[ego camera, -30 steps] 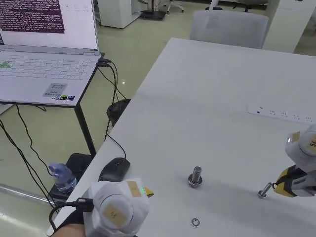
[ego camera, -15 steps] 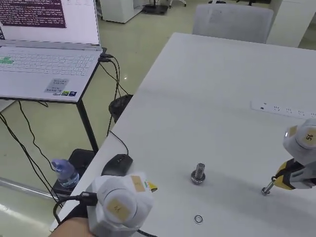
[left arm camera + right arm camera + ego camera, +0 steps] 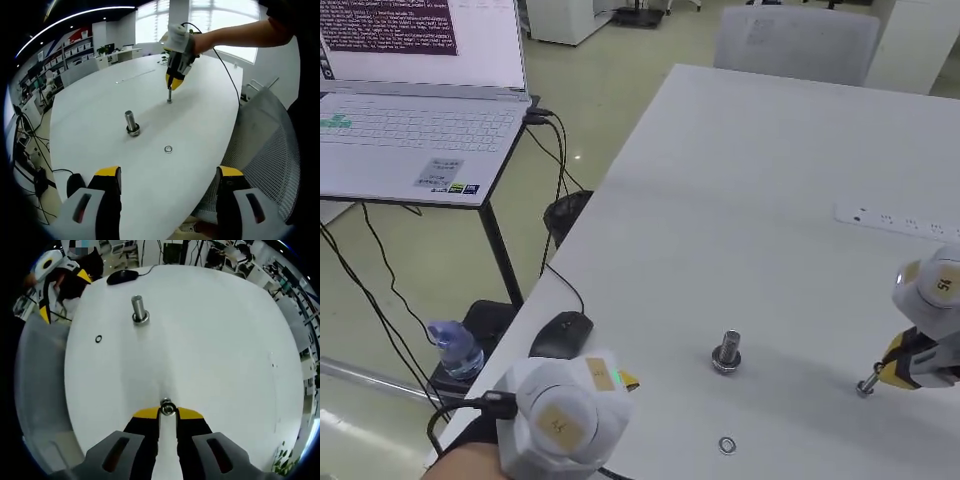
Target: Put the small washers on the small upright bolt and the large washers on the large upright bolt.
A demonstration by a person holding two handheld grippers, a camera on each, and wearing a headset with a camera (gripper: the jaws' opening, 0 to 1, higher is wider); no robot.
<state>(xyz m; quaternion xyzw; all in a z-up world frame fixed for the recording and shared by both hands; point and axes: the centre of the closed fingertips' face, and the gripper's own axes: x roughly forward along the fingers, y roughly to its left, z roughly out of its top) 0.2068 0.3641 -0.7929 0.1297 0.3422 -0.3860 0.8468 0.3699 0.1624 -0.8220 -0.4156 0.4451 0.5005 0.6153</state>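
Two hand-held grippers, two bolts, one loose washer on the white surface (image 3: 740,180).

Nearest: left hand-held gripper (image 3: 168,172) at the near edge of the surface. Its jaws are wide apart with nothing between them and the yellow tips point across the surface.

Next out: one small washer (image 3: 727,444) lies flat and alone. It is apart from both bolts and closer to the large one. Seen also in the left gripper view (image 3: 168,149) and the right gripper view (image 3: 98,339).

Beyond it: one large bolt (image 3: 726,352) stands upright mid-surface, with a wider ring at its base. Whether that is a washer or the head, and how many, cannot be told. Same bolt at (image 3: 131,122) and (image 3: 139,309).

To the right: one small bolt (image 3: 867,383) with its lower end on the surface, leaning a little in the head view. The right hand-held gripper (image 3: 167,412) has its jaws drawn narrow and pinches the top of this bolt between its yellow tips. In the left gripper view it comes down onto the bolt (image 3: 169,95) from above, with a bare forearm behind it.

Left edge of the surface: one black mouse (image 3: 560,335), cable trailing off.

Far side: one white power strip (image 3: 900,222) lies flat, and one grey chair (image 3: 795,40) stands past the far edge.

Off the surface, left: one open laptop (image 3: 410,130) on a side stand, and one water bottle (image 3: 455,350) on the floor below.
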